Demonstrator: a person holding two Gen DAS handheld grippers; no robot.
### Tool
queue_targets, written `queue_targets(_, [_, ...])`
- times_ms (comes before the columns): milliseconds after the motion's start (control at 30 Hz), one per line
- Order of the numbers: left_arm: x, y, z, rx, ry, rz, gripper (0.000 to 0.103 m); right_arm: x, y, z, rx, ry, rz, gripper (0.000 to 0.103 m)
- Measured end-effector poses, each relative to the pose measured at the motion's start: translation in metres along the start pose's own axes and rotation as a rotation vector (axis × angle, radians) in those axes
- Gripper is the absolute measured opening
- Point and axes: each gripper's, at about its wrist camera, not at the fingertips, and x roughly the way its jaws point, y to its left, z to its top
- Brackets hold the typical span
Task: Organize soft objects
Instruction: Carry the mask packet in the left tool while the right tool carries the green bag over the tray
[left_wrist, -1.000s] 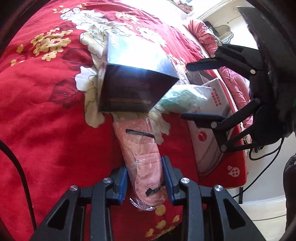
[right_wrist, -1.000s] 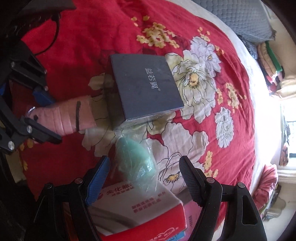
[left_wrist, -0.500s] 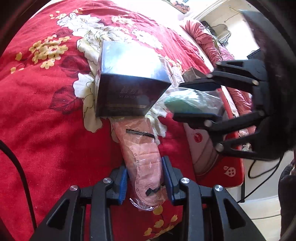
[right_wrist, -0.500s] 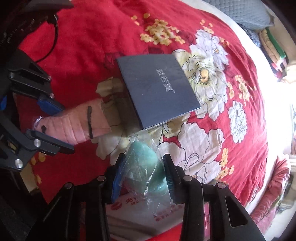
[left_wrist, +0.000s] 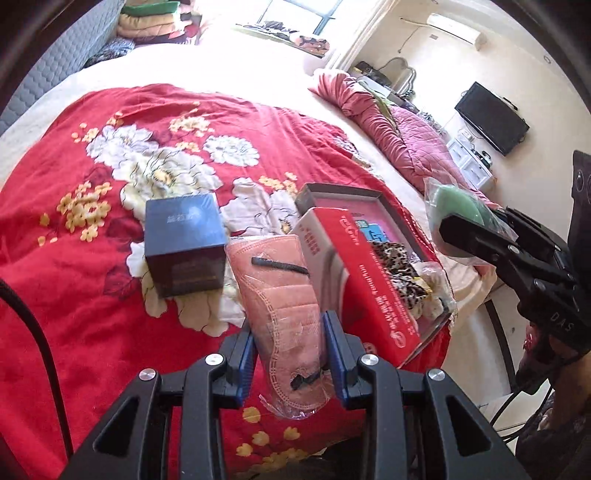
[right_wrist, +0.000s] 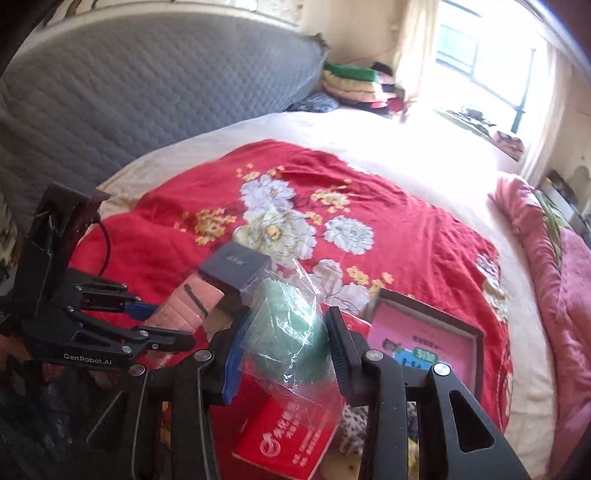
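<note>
Above the red bedspread (left_wrist: 92, 314), both tools tilted downward: left tool (left_wrist: 291, 354) pinching pink mask packet (left_wrist: 284, 295), right tool (right_wrist: 284, 343) pinching bagged green sponge (right_wrist: 291, 328).

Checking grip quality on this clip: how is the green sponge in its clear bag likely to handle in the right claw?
The green sponge looks soft, so it probably squashes between the right claw pads. Its loose clear bag may slide. It seems light.
</note>
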Motion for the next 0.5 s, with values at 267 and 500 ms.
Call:
queue_targets(267, [-0.016, -0.079, 0.022, 0.138, -0.038, -0.005, 0.034, -0.071, -0.048, -0.035, 0.187, -0.102, -0.116, 0.042])
queue_targets(500, [-0.017, -0.139, 0.038, 0.235, -0.063, 0.009, 0.034, -0.109, -0.075, -0.061, 0.303, -0.184, -0.157, 0.042])
